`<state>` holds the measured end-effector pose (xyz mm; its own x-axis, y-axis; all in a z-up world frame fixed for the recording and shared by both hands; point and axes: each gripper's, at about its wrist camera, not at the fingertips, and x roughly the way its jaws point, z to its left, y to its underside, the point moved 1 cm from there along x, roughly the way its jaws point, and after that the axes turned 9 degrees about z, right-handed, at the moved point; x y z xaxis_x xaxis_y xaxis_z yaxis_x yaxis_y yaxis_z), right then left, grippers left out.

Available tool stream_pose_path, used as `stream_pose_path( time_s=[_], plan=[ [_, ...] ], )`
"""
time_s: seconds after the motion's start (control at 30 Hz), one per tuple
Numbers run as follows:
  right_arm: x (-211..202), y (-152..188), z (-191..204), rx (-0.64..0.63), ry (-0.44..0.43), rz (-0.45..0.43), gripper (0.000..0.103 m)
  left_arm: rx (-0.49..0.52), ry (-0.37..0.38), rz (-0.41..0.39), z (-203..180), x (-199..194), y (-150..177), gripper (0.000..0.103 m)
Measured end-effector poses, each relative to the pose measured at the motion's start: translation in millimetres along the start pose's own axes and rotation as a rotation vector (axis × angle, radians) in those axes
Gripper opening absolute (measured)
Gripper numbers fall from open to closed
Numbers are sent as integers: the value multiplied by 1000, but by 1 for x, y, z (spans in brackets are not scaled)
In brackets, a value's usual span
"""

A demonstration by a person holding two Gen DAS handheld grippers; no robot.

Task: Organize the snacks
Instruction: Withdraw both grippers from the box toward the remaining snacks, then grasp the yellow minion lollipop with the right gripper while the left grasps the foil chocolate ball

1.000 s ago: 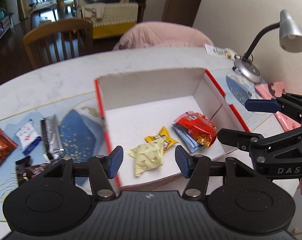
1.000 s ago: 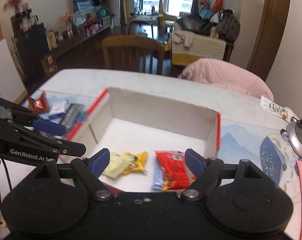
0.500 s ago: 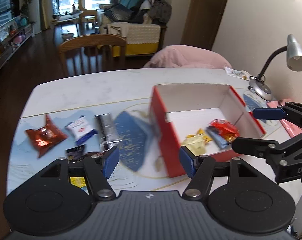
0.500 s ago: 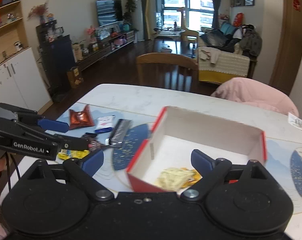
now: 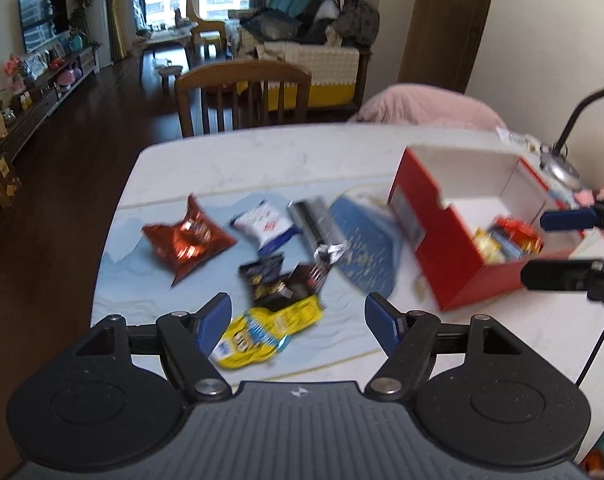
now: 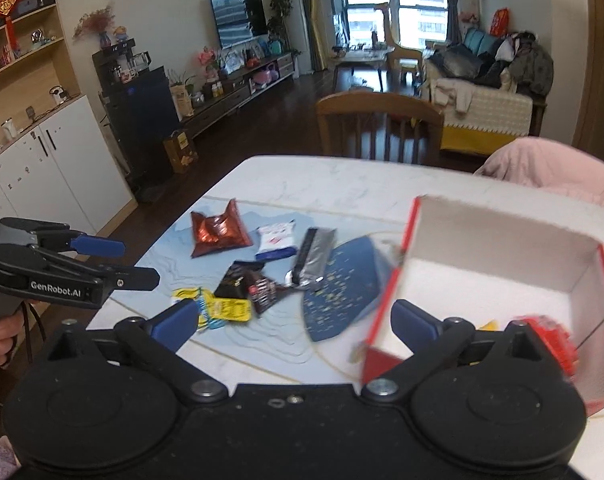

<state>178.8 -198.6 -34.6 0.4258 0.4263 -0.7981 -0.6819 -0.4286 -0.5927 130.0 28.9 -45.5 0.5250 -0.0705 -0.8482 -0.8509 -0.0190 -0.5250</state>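
Loose snacks lie on the pale blue mat: a red foil packet, a white-and-blue packet, a silver bar, dark packets and a yellow packet. The red box stands to their right, with a few snacks inside. My left gripper hovers above the yellow packet, its jaws opening with nothing pressed between them. My right gripper hangs near the box's left wall, jaws opening wide and empty. A red packet shows inside the box.
A dark blue fan-shaped patch on the mat lies between snacks and box. A wooden chair stands at the far edge, a pink cushion beside it. A desk lamp stands behind the box. The table's left edge drops to dark floor.
Both grippers have swung left, away from over the box toward the loose snacks. Both pairs of jaws have widened. The snacks in the box stay where they were.
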Motion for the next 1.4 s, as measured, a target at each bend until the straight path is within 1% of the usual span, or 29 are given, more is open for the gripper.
stream_pose_path(
  time_s=[0.17,0.23,0.33,0.4,0.5,0.6,0.73,0.8,0.9,1.07,1.13,1.2,1.37,1.4],
  plan=[
    [30,1,13,27,14,48,103,20,-6,51,20,18,15,73],
    [42,1,22,9,17,68,103,13,-6,67,27,26,20,73],
    [59,2,42,-104,15,88,102,-7,6,84,36,34,28,73],
    [73,-1,54,-189,4,109,100,-20,14,92,40,38,35,73],
    [95,-7,72,-296,-8,148,96,-44,12,92,47,41,46,73],
    [116,-13,91,-401,-30,178,95,-84,15,98,55,43,58,73],
    [146,-17,109,-549,-46,218,93,-108,6,100,63,45,72,73],
    [161,-19,116,-602,-51,240,89,-135,11,106,69,46,78,73],
    [180,-20,125,-649,-57,265,85,-178,5,116,79,49,84,73],
    [201,-15,140,-737,-36,266,84,-226,-1,136,90,56,90,73],
    [207,-12,144,-770,-28,267,81,-231,-7,137,93,58,92,73],
    [213,-9,145,-801,-18,266,75,-234,-12,139,94,59,93,73],
    [215,-5,147,-834,-5,240,74,-243,-4,148,95,63,94,73],
    [214,-5,147,-836,-5,236,72,-243,-3,149,95,65,93,73]
  ],
)
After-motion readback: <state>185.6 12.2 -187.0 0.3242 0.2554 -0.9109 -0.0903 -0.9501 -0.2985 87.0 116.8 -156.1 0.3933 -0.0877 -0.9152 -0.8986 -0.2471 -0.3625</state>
